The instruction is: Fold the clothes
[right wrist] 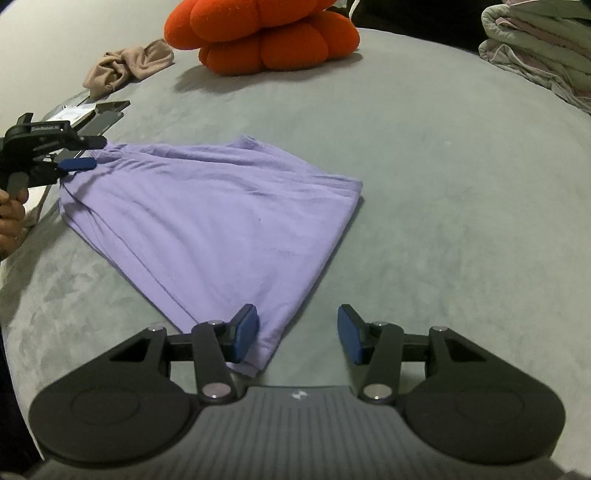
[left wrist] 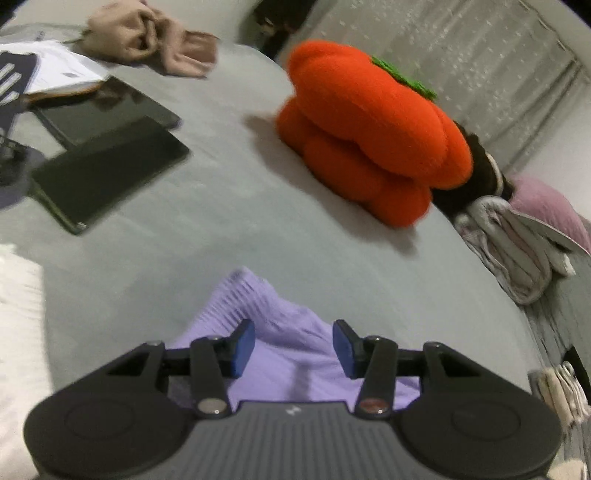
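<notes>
A lilac garment (right wrist: 207,214) lies folded flat on the grey bed cover (right wrist: 443,184), its near corner reaching in under my right gripper (right wrist: 297,332). That gripper is open; its left pad (right wrist: 247,332) hovers over the corner and nothing is pinched. In the left wrist view, my left gripper (left wrist: 293,343) is open above a bunched, ribbed edge of the lilac garment (left wrist: 280,325), with cloth below the gap between its pads. The right wrist view shows the left gripper (right wrist: 88,153) at the garment's far left edge, held by a hand (right wrist: 11,221).
An orange pumpkin-shaped cushion (right wrist: 258,33) sits at the back of the bed. A crumpled beige cloth (right wrist: 125,66), two dark flat devices (left wrist: 107,170) and papers (left wrist: 59,66) lie to the left. Folded grey and pink bedding (right wrist: 539,48) is piled at the right. White fabric (left wrist: 18,314) sits at the left edge.
</notes>
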Demonstrator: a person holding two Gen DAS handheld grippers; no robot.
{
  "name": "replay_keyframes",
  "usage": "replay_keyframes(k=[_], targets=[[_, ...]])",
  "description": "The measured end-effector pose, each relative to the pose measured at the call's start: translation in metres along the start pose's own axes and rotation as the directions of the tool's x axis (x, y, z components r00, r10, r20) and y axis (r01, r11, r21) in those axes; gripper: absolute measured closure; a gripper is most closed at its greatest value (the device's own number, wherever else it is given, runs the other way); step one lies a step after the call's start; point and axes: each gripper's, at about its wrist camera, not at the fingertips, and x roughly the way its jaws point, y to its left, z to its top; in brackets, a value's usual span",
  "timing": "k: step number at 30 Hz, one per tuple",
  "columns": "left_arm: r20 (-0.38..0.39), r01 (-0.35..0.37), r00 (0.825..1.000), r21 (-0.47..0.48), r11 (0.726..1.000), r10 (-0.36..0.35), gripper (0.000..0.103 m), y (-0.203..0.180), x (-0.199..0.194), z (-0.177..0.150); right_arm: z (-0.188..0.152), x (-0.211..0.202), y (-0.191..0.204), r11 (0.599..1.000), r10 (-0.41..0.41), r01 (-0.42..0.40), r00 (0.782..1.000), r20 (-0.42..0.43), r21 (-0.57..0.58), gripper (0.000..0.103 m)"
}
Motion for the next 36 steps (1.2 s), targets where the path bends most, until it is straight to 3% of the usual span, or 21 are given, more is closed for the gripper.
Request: replay_keyframes(k=[5, 8, 12, 15, 17, 19, 24, 26, 30, 36], targets=[[0.061, -0.012, 0.998, 0.041, 0.999, 0.009, 0.055, -0.010, -0.010, 0.000, 0.001, -0.002, -0.003, 1.000, 0.008, -0.008, 1.000, 0.005, 0.024, 0.052], [0.110, 0.055, 0.991, 0.138, 0.989, -0.071, 0.055, -0.035, -0.023, -0.010, 0.002, -0.007, -0.008, 0.998, 0.008, -0.010, 0.999, 0.032, 0.058, 0.052], [0.019, 0.141, 0.988, 0.330, 0.933, -0.156, 0.054, -0.084, -0.023, -0.049, 0.007, -0.013, -0.004, 0.999, -0.031, 0.029, 0.993, 0.115, 0.022, 0.052], [-0.075, 0.156, 0.988, 0.415, 0.896, -0.137, 0.054, -0.109, -0.009, -0.076, 0.012, -0.012, 0.006, 1.000, -0.012, 0.015, 0.987, 0.161, -0.018, 0.056], [-0.142, 0.135, 0.987, 0.452, 0.882, -0.078, 0.054, -0.115, 0.007, -0.088, 0.014, -0.007, 0.014, 0.998, -0.001, 0.011, 0.986, 0.167, -0.061, 0.071], [-0.188, 0.123, 0.981, 0.435, 0.892, -0.044, 0.054, -0.110, 0.019, -0.091, 0.015, 0.004, 0.021, 0.995, 0.009, 0.005, 0.990, 0.142, -0.098, 0.075], [-0.211, 0.153, 0.974, 0.345, 0.926, -0.082, 0.054, -0.098, 0.019, -0.081, 0.020, 0.018, 0.025, 0.987, -0.018, 0.031, 0.996, 0.086, -0.155, 0.079], [-0.208, 0.147, 0.975, 0.354, 0.924, -0.075, 0.054, -0.102, 0.019, -0.084, 0.025, 0.013, 0.020, 0.989, -0.038, 0.056, 0.991, 0.128, -0.134, 0.079], [-0.201, 0.134, 0.978, 0.387, 0.912, -0.058, 0.054, -0.109, 0.016, -0.094, 0.034, 0.012, 0.028, 0.990, -0.004, 0.038, 0.971, 0.237, -0.139, 0.079], [-0.205, 0.140, 0.977, 0.382, 0.913, -0.064, 0.054, -0.107, 0.015, -0.092, 0.038, 0.044, 0.027, 0.990, -0.025, 0.050, 0.982, 0.185, -0.133, 0.079]])
